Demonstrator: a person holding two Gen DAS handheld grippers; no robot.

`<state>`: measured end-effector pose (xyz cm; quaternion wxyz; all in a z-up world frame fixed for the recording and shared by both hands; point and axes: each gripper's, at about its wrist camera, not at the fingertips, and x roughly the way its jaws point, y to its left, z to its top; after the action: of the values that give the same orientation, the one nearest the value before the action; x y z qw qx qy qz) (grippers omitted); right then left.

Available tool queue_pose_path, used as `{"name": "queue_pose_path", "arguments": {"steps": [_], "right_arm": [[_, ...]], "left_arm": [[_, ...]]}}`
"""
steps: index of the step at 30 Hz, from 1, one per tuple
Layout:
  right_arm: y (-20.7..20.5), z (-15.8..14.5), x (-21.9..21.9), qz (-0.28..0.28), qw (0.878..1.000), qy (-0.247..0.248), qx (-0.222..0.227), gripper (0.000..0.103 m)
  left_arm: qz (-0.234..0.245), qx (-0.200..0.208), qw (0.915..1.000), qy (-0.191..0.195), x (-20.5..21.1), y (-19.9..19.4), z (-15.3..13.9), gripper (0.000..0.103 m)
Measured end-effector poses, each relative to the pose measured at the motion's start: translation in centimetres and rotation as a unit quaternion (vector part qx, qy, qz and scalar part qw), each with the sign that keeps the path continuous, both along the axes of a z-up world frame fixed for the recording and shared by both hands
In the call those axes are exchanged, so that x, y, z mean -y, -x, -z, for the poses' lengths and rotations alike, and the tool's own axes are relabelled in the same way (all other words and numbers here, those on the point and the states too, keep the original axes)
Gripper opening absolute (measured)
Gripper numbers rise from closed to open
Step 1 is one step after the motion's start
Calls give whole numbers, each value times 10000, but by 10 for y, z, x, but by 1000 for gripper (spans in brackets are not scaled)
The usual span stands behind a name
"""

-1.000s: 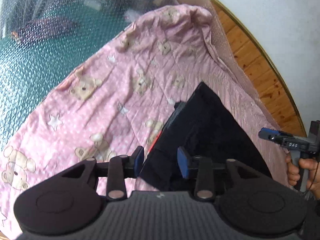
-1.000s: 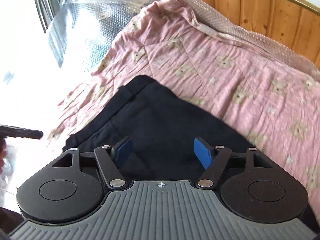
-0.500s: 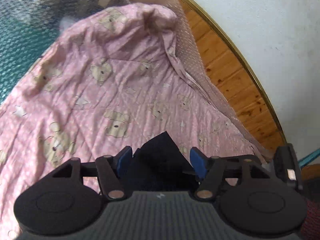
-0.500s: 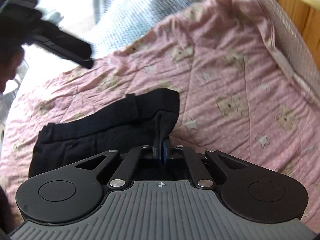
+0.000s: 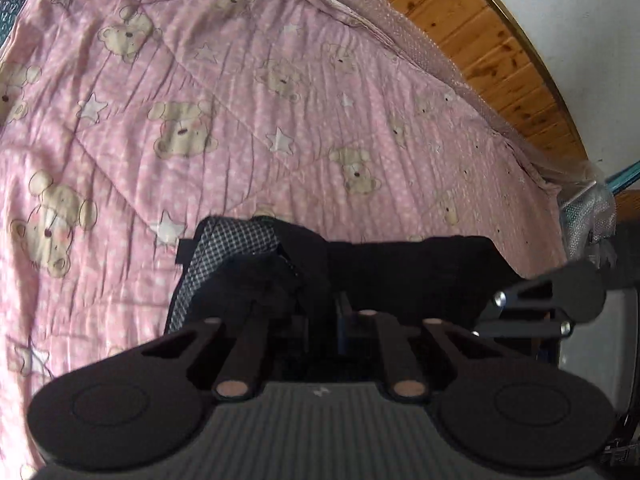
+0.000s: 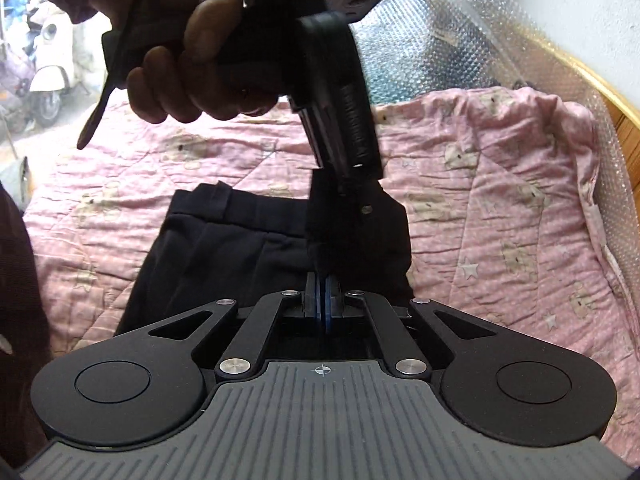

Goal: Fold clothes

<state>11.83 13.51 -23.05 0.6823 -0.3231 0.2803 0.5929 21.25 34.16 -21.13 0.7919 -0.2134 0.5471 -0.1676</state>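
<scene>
Surface: pink bear-print quilt [image 5: 248, 112] covered the bed.
Garment: your dark clothing [image 6: 224, 248] lay near-middle on it.
Left gripper [image 5: 320, 316]: just closed, pinching its fabric.
Right gripper [image 6: 323, 304]: pinching another edge.

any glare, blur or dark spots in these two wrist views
Right wrist view: blown-out daylight at upper left silhouettes the person's hand and leaves the dark navy garment nearly detail-free. Left wrist view: even light on the pink bear-print quilt, slight motion blur, strong fisheye curve on the wooden bed rail.
</scene>
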Motion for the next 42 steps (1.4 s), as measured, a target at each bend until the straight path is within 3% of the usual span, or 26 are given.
{"name": "queue_pose_path", "arguments": {"steps": [1, 2, 4, 6, 8, 10, 12, 15, 16, 18, 20, 23, 25, 28, 30, 31, 32, 35, 39, 40, 41, 42], "right_arm": [[-10, -7, 3, -70, 9995, 8, -313, 10], [-26, -20, 6, -72, 9976, -45, -680, 26], [-65, -55, 12, 263, 9887, -360, -1429, 41], [-110, -93, 11, 705, 9729, -742, -2072, 47], [-147, -108, 0, 1106, 9592, -954, -2421, 70], [-177, -101, -30, 1100, 9517, -646, -2794, 77], [-193, -80, -69, 836, 9435, -189, -3201, 76], [-201, -36, -108, 419, 9015, 704, -4249, 71], [-201, -29, -113, 324, 8946, 851, -4374, 48], [-201, -29, -114, 228, 8976, 886, -4313, 37], [-209, -56, -109, 407, 9190, 547, -3883, 5], [-232, -119, -92, 949, 9430, -500, -3150, 3], [-242, -145, -75, 1247, 9416, -1124, -2918, 3], [-254, -137, -61, 1920, 9343, -1233, -2739, 13], [-262, -107, -63, 2002, 9208, -665, -3282, 42], [-262, -90, -67, 1985, 9140, -403, -3515, 71], [-261, -74, -72, 1992, 9090, -177, -3657, 82], [-252, -34, -87, 1872, 8918, 339, -4105, 82], [-229, -5, -110, 1249, 8619, 723, -4861, 79], [-222, -1, -111, 1126, 8552, 825, -4991, 71], [-216, 4, -111, 1002, 8482, 926, -5119, 48], [-212, 5, -111, 927, 8472, 975, -5140, 33]], "left_arm": [[-47, 58, 10000, -16, 1, 9, -3, 9], [-78, 146, 9999, 2, 3, 19, -7, 8], [-99, 273, 9996, -21, 8, 34, -17, 8], [-58, 327, 9994, -22, 13, 44, -22, 8], [-53, 375, 9993, -2, 20, 50, -24, 8], [-96, 389, 9992, 37, 24, 53, -24, 8], [-94, 461, 9989, 26, 27, 55, -26, 8], [-66, 613, 9981, 16, 25, 60, -30, 8], [-101, 610, 9981, 43, 24, 60, -29, 9], [-251, 655, 9975, 127, 18, 58, -28, 10], [-461, 738, 9959, 232, 10, 54, -29, 11], [-716, 780, 9940, 270, -1, 39, -25, 15], [-852, 732, 9935, 180, -6, 24, -19, 18], [-628, 647, 9950, 436, -7, 10, -9, 12], [-211, 666, 9967, 422, 5, 13, -11, 9], [-54, 641, 9969, 452, 11, 18, -11, 9], [97, 616, 9969, 472, 17, 22, -11, 9], [354, 532, 9973, 376, 30, 38, -7, 9], [403, 393, 9968, 569, 33, 50, 0, 9], [413, 377, 9966, 606, 33, 51, 1, 9], [419, 361, 9964, 638, 33, 52, 2, 9], [411, 345, 9966, 633, 32, 53, 3, 9]]}}
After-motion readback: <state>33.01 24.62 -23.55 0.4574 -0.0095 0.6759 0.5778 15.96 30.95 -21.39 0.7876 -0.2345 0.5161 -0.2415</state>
